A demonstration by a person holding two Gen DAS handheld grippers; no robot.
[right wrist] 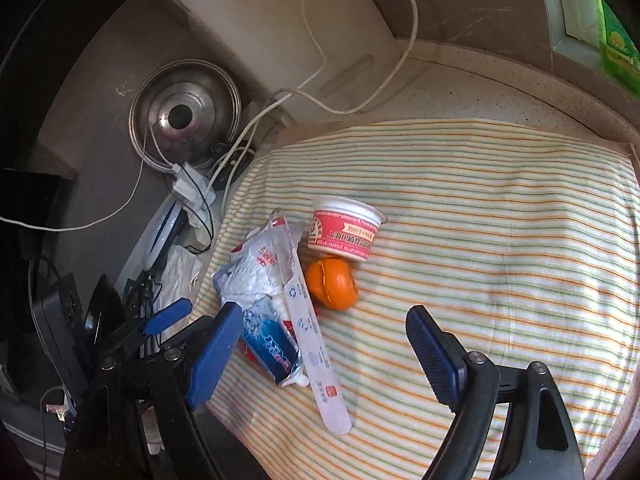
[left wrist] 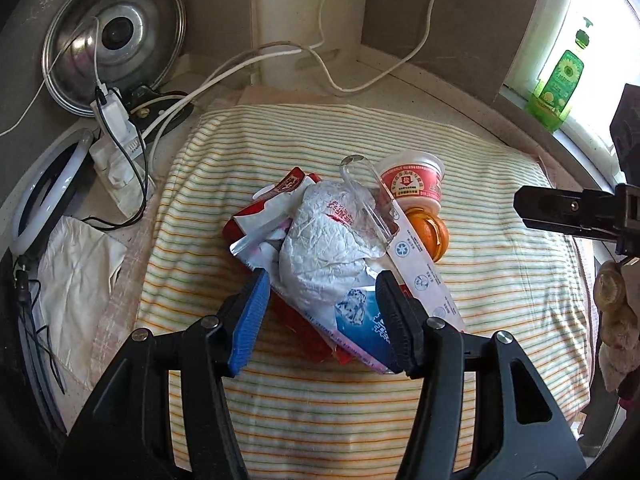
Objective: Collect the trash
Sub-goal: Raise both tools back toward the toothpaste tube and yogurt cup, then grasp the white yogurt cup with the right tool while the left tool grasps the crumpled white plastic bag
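Note:
A heap of trash lies mid-cloth: a crumpled white bag (left wrist: 320, 248), a blue-and-white wrapper (left wrist: 360, 320), red packaging (left wrist: 288, 188) and a long white strip (left wrist: 416, 264). Beside it are a red-and-white cup (left wrist: 416, 180) on its side and an orange peel (left wrist: 434, 232). My left gripper (left wrist: 322, 278) hovers over the near end of the heap, jaws apart and pressing on nothing. My right gripper (right wrist: 323, 310) stands wide open above the cloth. The peel (right wrist: 332, 284) and cup (right wrist: 344, 228) lie beyond it, the strip (right wrist: 312, 344) and wrapper (right wrist: 272, 348) near its left finger.
A striped cloth (left wrist: 320, 420) covers the counter. To the left are a steel pot lid (left wrist: 116, 40), a power strip with a charger (left wrist: 116, 128), white cables, a ring light (left wrist: 48, 188) and a white rag (left wrist: 80, 260). A green bottle (left wrist: 560, 84) stands by the window.

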